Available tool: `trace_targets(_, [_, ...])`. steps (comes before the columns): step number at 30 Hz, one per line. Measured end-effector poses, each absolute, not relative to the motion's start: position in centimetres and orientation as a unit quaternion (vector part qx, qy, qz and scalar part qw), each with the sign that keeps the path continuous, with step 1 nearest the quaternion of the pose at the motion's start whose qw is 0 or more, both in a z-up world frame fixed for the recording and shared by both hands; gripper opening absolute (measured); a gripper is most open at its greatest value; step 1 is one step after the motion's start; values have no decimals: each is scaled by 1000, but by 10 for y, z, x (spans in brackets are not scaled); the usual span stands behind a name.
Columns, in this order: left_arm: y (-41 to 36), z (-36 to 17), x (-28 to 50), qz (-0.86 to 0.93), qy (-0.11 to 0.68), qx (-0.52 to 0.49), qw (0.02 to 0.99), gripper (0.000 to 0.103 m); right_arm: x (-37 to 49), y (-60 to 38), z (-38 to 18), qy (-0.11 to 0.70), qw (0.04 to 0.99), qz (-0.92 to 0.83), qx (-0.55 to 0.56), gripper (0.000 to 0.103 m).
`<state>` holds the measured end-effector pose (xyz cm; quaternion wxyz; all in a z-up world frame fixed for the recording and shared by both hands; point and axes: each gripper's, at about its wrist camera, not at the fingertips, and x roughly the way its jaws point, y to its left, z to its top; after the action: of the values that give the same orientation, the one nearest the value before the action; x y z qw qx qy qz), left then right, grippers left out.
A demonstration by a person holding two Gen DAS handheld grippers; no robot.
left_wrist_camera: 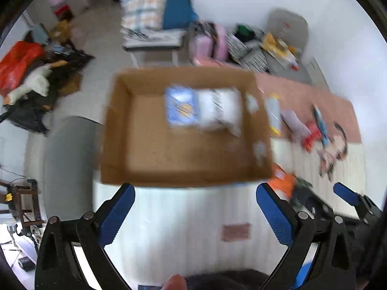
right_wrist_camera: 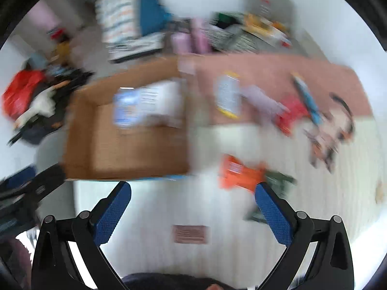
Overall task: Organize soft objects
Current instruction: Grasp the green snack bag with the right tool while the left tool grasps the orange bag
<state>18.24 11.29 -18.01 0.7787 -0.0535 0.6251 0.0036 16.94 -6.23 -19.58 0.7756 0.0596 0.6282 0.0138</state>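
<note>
An open cardboard box (left_wrist_camera: 154, 159) sits on a white striped surface and holds a blue-and-white soft pack (left_wrist_camera: 181, 107) and a white pack (left_wrist_camera: 221, 110) at its far side. It also shows in the right wrist view (right_wrist_camera: 121, 154). My left gripper (left_wrist_camera: 194, 191) is open and empty just in front of the box's near wall. My right gripper (right_wrist_camera: 192, 189) is open and empty, right of the box, beside an orange packet (right_wrist_camera: 238, 172). Both views are motion-blurred.
Several small packets lie right of the box on a pink mat (right_wrist_camera: 278, 72): a white-and-yellow one (right_wrist_camera: 228, 96), a lilac one (right_wrist_camera: 261, 102), a red one (right_wrist_camera: 291, 113). A printed figure item (right_wrist_camera: 329, 133) lies further right. Floor clutter (left_wrist_camera: 31, 77) is at left. A small label patch (left_wrist_camera: 235, 232) is on the surface.
</note>
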Motion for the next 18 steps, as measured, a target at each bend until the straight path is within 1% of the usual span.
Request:
trace_targets(5, [43, -248, 191, -43, 704, -95, 703, 103, 157, -166, -268, 676, 723, -85, 116, 103])
trace_targets(6, [30, -263, 193, -49, 719, -101, 686, 103, 155, -185, -286, 683, 711, -93, 138, 100])
trace_targets(7, [18, -281, 194, -54, 735, -114, 666, 102, 154, -199, -300, 691, 699, -97, 155, 92])
trace_targets(9, [-1, -307, 193, -52, 757, -131, 638, 101, 154, -220, -331, 710, 671, -98, 188, 83])
trace_targets(12, [-24, -335, 191, -43, 780, -166, 601, 92, 155, -237, -363, 723, 650, -89, 217, 81])
trace_targets(14, [-35, -346, 190, -38, 789, -193, 582, 84, 159, -239, -376, 733, 642, -78, 211, 81])
trace_targets(15, [-42, -351, 191, -35, 792, -209, 572, 84, 160, -239, -382, 738, 637, -72, 211, 79])
trace_targets(16, [-46, -353, 191, -31, 792, -216, 570, 84, 163, -239, -389, 744, 631, -59, 212, 73])
trace_targets(17, [-49, -355, 191, -25, 792, -221, 569, 83, 164, -239, -393, 748, 628, -52, 210, 69])
trace_targets(18, [-52, -357, 192, -17, 791, -227, 568, 83, 164, -241, -397, 755, 622, -45, 202, 57])
